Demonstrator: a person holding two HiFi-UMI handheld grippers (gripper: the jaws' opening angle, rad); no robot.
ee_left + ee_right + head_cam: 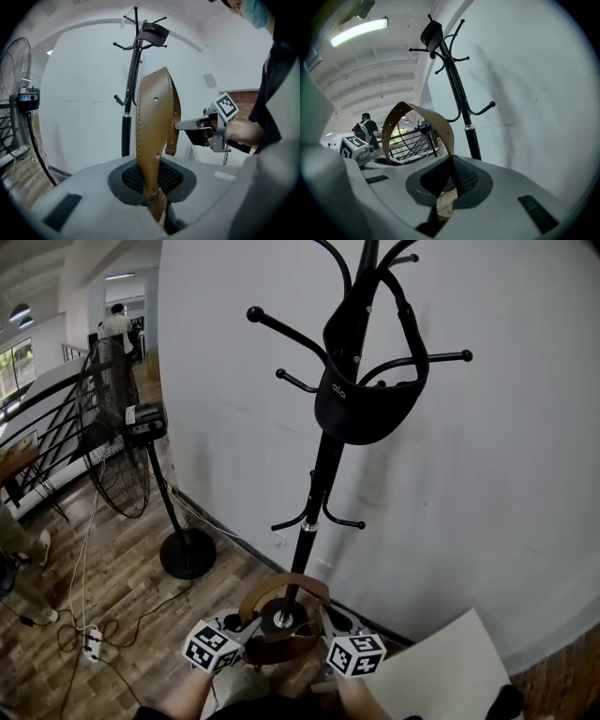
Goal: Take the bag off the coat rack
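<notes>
- Pinching one end of the flat brown leather strap of the bag with the left gripper, with the jaws pressing almost together on the leather.
- Clamping the other end of the same strap with the right gripper, with the jaws also nearly closed and the strap's edge sitting between the pads.
- Bending the strap into an upward arch between both grippers, with a darker brown part of the bag showing under the arch.
- Holding the bag low and near the person, close to the base of the tall black metal coat rack and clear of its hooks.
- Hanging on the upper hooks of the rack, high above the grippers: a black visor-shaped cap.
- Standing on the wooden plank floor, left of the rack and beside the white wall: a black pedestal fan.
</notes>
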